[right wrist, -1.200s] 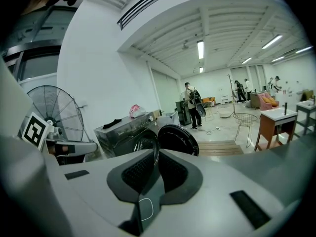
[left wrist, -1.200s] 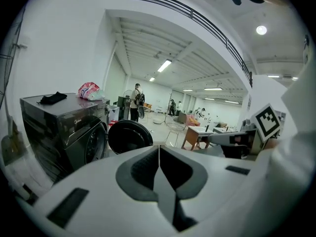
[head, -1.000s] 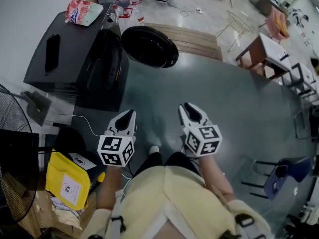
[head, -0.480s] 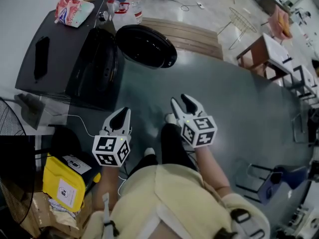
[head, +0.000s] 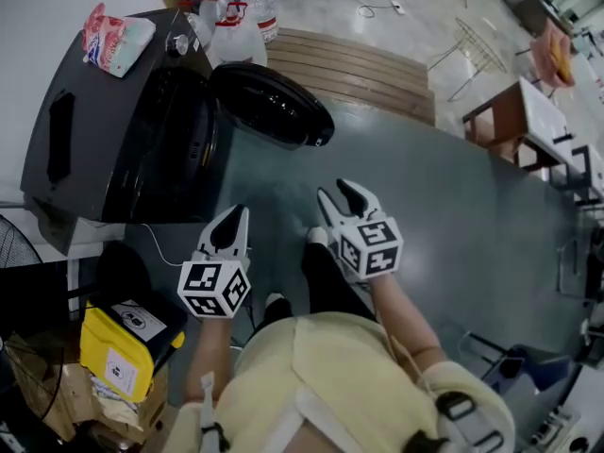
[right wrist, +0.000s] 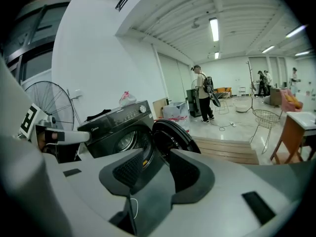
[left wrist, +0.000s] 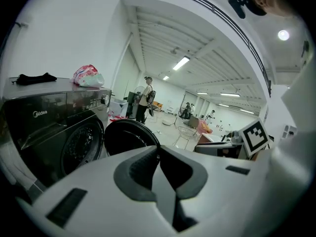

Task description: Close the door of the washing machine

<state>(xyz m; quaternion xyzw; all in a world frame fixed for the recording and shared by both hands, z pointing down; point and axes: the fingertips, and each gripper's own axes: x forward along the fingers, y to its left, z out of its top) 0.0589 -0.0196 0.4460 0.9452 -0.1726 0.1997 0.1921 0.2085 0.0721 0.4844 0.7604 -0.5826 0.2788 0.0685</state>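
Holds left gripper (head: 236,214) tilted down, jaws together. Holds right gripper (head: 335,192) beside it, jaws just opened, nothing between.

The washing machine (head: 104,130) stands at the left, its door (head: 274,107) swung out to the right of the drum, and a bag (head: 113,41) lies on top. Bottles (head: 231,31) stand behind the machine. The left tool (head: 229,226) and the right tool (head: 340,199) hang side by side nearer the person, apart from the door.

The head view's left edge cuts off the fan (head: 11,243).
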